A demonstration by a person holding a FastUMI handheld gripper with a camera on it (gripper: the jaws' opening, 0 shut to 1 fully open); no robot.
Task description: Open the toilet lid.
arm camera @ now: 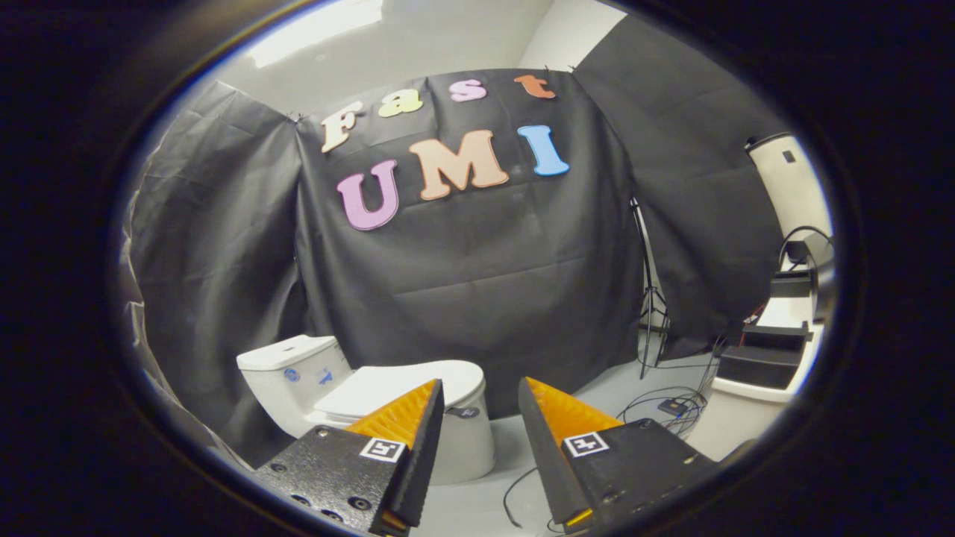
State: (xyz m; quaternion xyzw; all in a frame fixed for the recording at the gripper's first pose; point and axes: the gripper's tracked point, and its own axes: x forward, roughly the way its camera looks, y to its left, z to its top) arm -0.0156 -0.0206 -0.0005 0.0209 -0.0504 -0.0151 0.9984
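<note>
A white toilet (462,440) stands on the pale floor against the black cloth wall, its tank (287,373) to the left. Its lid (403,384) lies flat and closed on the bowl. My gripper (481,388) hovers well short of it, open, with nothing between the fingers. The left finger (406,418) overlaps the lid's near part in the picture; the right finger (559,418) sits to the right of the bowl. A small dark tag (464,412) shows on the bowl's front.
A tripod stand (650,298) rises by the cloth to the right. Loose cables and a small box (675,406) lie on the floor there. Dark trays and gear (768,358) rest on a white counter further right. One cable (515,492) trails between the fingers.
</note>
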